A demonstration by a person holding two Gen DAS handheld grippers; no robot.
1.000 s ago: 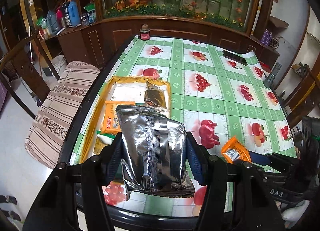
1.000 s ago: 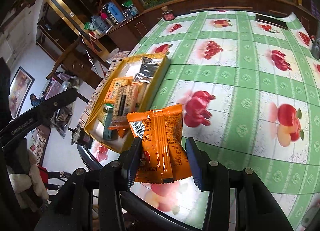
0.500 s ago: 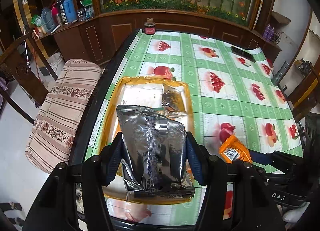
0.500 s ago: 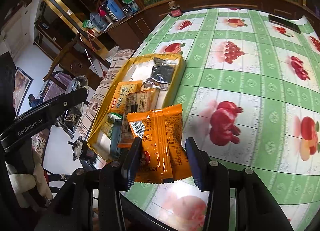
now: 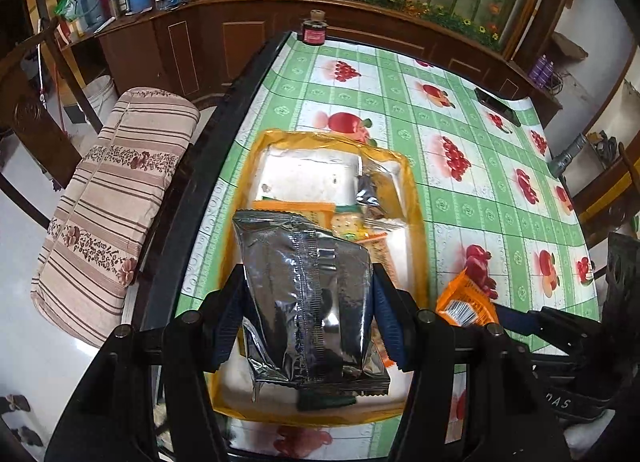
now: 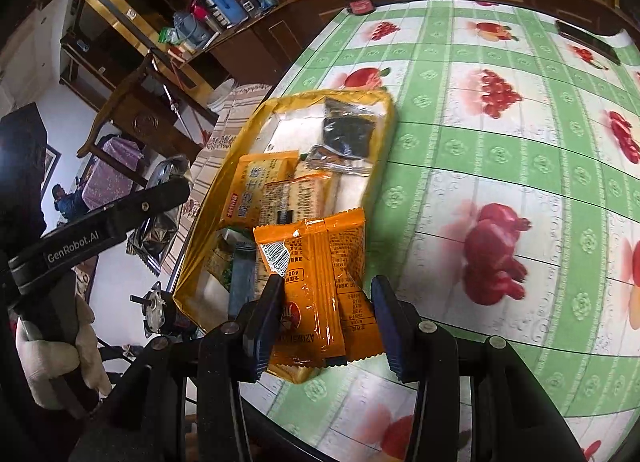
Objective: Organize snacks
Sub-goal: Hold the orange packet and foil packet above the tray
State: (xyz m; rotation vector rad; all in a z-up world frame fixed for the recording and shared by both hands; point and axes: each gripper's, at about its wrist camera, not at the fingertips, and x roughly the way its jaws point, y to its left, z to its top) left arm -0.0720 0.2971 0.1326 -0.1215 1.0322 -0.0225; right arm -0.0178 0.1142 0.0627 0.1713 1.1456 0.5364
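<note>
The left gripper [image 5: 306,314] is clamped on a silver foil packet [image 5: 308,298], its blue pads pressing both sides, and the packet hangs above the near end of a yellow tray [image 5: 416,198]. The right gripper [image 6: 324,318] pinches an orange snack packet [image 6: 320,282] the same way, just to the right of the tray's near corner.

Only the left wrist view shows the tray's near end beneath the silver packet, where a dark green wrapper [image 5: 326,401] lies. Only the right wrist view shows the tray's contents clearly: a yellow biscuit pack [image 6: 256,190], a paler pack [image 6: 298,198] beside it and a dark foil pouch [image 6: 348,134] at the far end. It also catches a gloved hand [image 6: 60,358] gripping the left tool's handle.

The table [image 6: 500,166] ahead wears a green checked cloth with red fruit prints. A small jar [image 5: 314,27] and a dark phone [image 5: 496,105] sit at its far side. Left of the table stands a striped cushioned seat [image 5: 116,198]; beyond are wooden cabinets [image 5: 208,50].
</note>
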